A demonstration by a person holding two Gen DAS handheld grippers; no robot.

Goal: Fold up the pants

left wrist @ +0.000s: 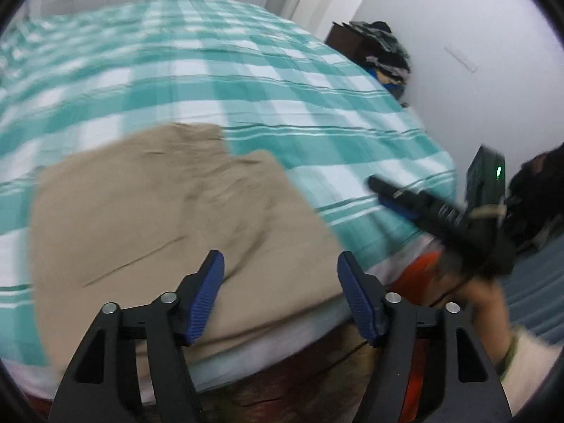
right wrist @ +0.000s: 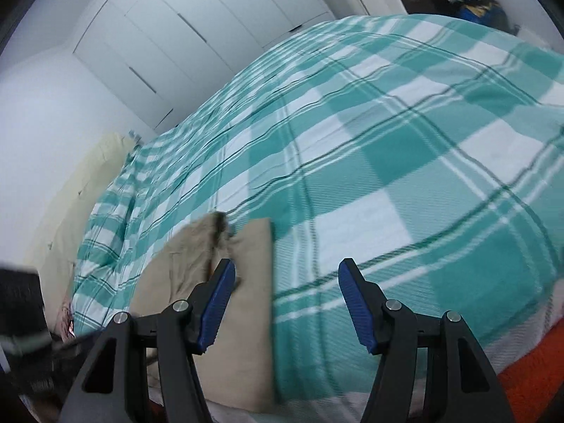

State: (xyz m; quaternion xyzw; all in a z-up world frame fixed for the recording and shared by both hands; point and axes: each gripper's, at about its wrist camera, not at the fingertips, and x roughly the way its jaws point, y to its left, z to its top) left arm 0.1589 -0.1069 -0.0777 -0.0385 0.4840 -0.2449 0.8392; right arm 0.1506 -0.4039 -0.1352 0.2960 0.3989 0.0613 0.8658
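Observation:
Beige pants (left wrist: 169,225) lie folded into a compact block on the green-and-white checked bed (left wrist: 246,81), near its front edge. My left gripper (left wrist: 280,294) is open and empty, hovering just above the pants' near edge. My right gripper also shows in the left wrist view (left wrist: 391,197), off to the right over the bed edge. In the right wrist view the pants (right wrist: 211,282) lie at lower left and my right gripper (right wrist: 285,303) is open and empty above the bed (right wrist: 387,141), right of the pants.
A pile of clothes (left wrist: 384,53) sits on a dark cabinet by the far wall. White wardrobe doors (right wrist: 197,28) stand behind the bed. A cream headboard (right wrist: 88,190) is at the left. An orange cloth (right wrist: 528,380) hangs below the bed edge.

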